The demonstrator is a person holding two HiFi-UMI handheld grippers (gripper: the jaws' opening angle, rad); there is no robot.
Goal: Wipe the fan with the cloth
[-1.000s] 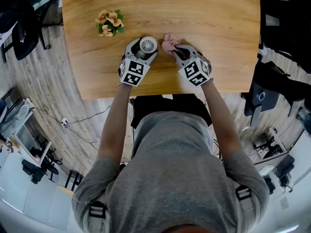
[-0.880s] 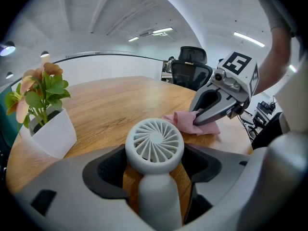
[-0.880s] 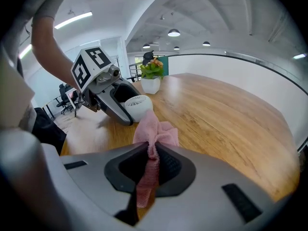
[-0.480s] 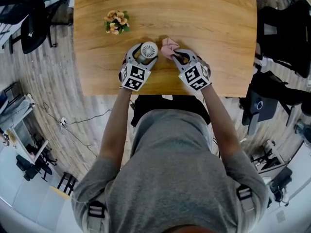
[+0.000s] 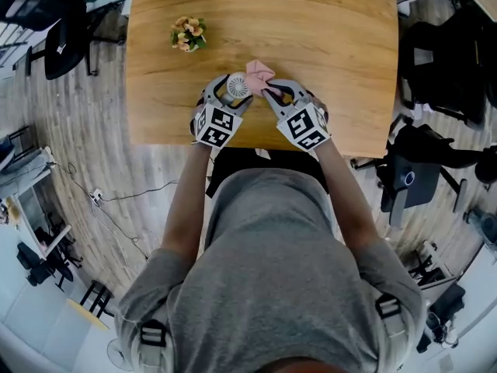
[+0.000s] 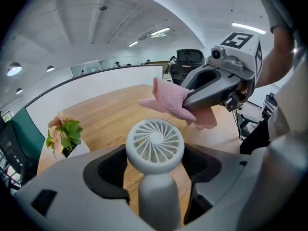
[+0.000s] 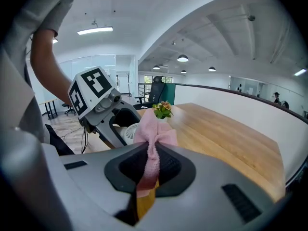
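My left gripper (image 6: pixel 156 179) is shut on the stem of a small white hand fan (image 6: pixel 155 142) and holds it upright above the wooden table (image 5: pixel 334 45). The round grille faces the left gripper view. My right gripper (image 7: pixel 151 165) is shut on a pink knitted cloth (image 7: pixel 154 131), whose loose end bunches out past the jaws. In the head view the fan (image 5: pixel 238 85) and the cloth (image 5: pixel 258 72) are side by side, the cloth just to the fan's upper right. In the left gripper view the cloth (image 6: pixel 169 101) hangs just beyond the fan head; contact is unclear.
A small pot of pink and yellow flowers (image 5: pixel 188 34) stands on the table at the far left, also seen as the flower pot (image 6: pixel 65 134) in the left gripper view. Office chairs (image 5: pixel 411 173) stand on the floor to the right of the table's near edge.
Both grippers have risen from the table with the fan and the cloth. They have drawn closer together, so the cloth now sits right by the fan head.
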